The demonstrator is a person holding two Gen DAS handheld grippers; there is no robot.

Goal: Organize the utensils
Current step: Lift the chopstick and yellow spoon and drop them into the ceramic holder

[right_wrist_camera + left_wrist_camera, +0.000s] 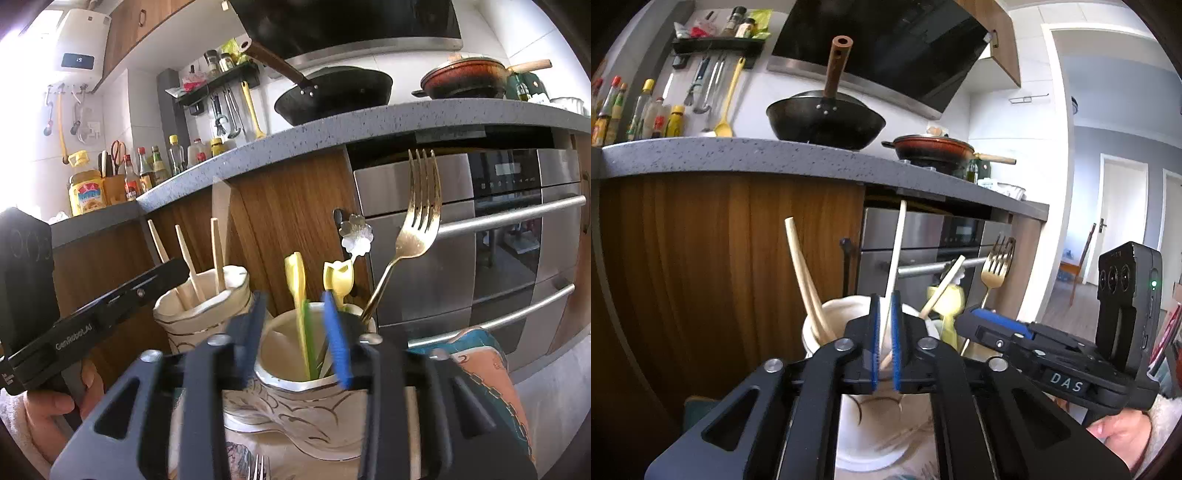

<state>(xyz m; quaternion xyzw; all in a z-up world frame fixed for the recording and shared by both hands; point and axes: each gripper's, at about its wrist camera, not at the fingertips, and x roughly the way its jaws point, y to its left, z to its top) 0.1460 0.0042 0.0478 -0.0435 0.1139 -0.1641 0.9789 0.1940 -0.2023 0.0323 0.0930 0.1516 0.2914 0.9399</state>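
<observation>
My left gripper (885, 339) is shut on a pale chopstick (897, 254) that stands upright in a cream cup (831, 314) with two more wooden sticks (801, 273). In the right wrist view the same cup (201, 302) is at the left with my left gripper (162, 273) over it. My right gripper (295, 332) is open over a second cream cup (295, 391) holding a gold fork (410, 236), a yellow-green utensil (299, 295), a yellow-handled piece (338, 280) and a flower-ended spoon (356, 232). The fork (995, 266) also shows in the left wrist view.
A grey counter edge (738, 155) with a black wok (827, 122) and a red pan (932, 147) runs above. A wooden cabinet (701, 266) and steel oven (480, 240) stand behind the cups. A teal and pink cloth (487, 362) lies right. A fork tip (258, 469) lies below.
</observation>
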